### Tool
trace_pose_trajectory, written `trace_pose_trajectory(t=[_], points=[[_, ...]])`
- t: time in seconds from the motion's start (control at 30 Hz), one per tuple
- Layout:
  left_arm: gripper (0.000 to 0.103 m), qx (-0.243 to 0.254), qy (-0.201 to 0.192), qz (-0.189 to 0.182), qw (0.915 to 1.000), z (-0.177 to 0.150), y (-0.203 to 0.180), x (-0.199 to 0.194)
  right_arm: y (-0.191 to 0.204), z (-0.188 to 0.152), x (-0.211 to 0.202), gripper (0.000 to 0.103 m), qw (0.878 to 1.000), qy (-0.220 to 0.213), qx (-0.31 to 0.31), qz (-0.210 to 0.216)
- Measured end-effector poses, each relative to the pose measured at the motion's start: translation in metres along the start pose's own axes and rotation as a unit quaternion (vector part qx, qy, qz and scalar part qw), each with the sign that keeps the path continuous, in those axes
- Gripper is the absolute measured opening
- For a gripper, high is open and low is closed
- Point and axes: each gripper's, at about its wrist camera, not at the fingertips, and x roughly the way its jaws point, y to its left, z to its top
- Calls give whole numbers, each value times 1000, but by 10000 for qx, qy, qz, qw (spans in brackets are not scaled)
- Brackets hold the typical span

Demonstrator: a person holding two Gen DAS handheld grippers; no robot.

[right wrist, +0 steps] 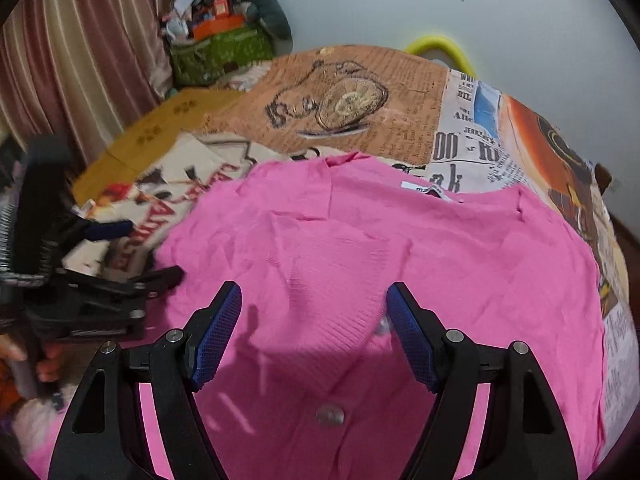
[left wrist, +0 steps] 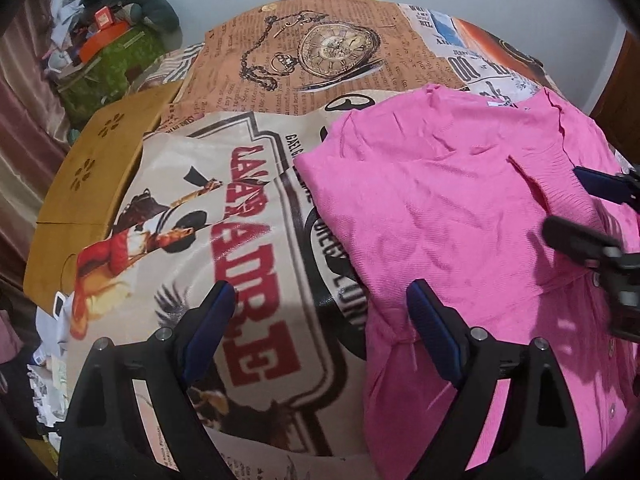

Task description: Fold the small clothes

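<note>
Pink cardigan [right wrist: 420,248] lay flat on the printed counter [left wrist: 248,208], sleeve already folded in; you held the left claw [left wrist: 320,312] and right claw [right wrist: 314,312] spread, empty, probably lining up the next fold.

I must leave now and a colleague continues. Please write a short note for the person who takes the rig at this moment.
Left gripper: open, holds nothing, at the left edge of the pink top.
Right gripper: open, holds nothing, over the ribbed cuff of the sleeve.
The top lies spread on the printed cloth, neck label at the far side, a button near you.
Done: it looks like one sleeve is folded in over the middle.
Left: the other folds, as far as I can judge; no folded pile is in view.
</note>
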Motion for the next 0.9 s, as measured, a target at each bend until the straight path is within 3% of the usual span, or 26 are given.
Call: trace_pose_trajectory(t=[0.17,0.23,0.5,0.67,0.87,0.9], points=[[92,-120,-42,-77,9999,-3,4,2,4,-1,7,68,9983,24,-372,-454],[92,-121,-45,-67,9999,-4,3,2,-6,-1,1,60,9984,-28,-212,-518],[92,-44,-19,37,10000,-3,1,1,-76,-26,-37,60,9949,-153,685,-722],[92,-129,52,63,9999,-1,1,1,-90,-34,-58,60,9938,-320,1021,-313],[92,-123,96,154,9998,-1,-1,1,-63,-31,-35,60,9975,-195,676,17],[92,-87,90,185,9998,-1,-2,1,-61,-33,-31,56,9980,-141,611,-5]])
